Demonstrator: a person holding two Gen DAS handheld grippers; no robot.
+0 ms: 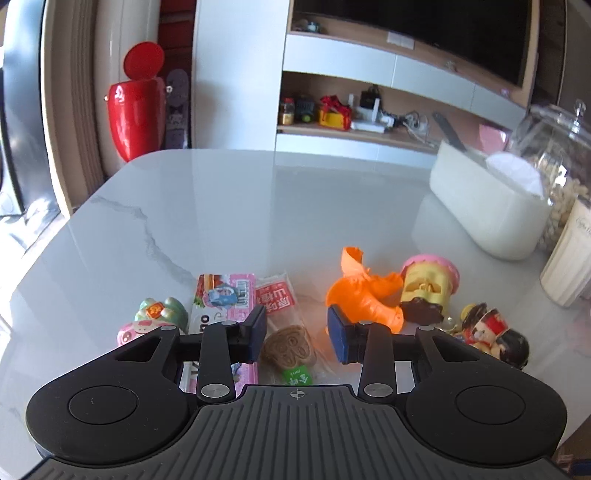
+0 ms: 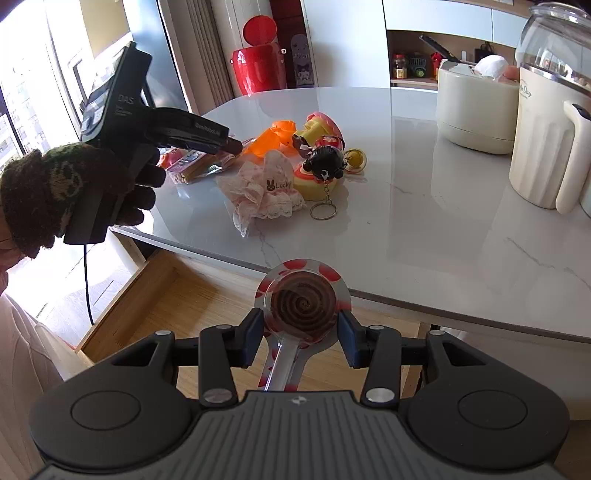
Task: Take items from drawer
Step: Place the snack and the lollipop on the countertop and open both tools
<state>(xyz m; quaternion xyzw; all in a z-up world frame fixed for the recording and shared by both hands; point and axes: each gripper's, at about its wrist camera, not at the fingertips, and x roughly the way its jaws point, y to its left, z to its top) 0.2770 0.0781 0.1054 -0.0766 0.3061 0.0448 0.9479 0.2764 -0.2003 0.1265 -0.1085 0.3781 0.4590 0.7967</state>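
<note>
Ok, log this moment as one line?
right claw: shut on swirl lollipop, over open drawer | left claw: open, nothing held, above snack packet on table

Glossy marble table (image 2: 424,206), matt wooden drawer (image 2: 155,295), lacy cloth (image 2: 266,192)

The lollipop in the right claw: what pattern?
A brown spiral, in a clear wrapper with red dots on the lollipop; right wrist view shows it best.

A home living room: a television (image 1: 424,33) over cluttered shelves (image 1: 369,125), a marble desk (image 1: 258,206) (toys scattered).
</note>
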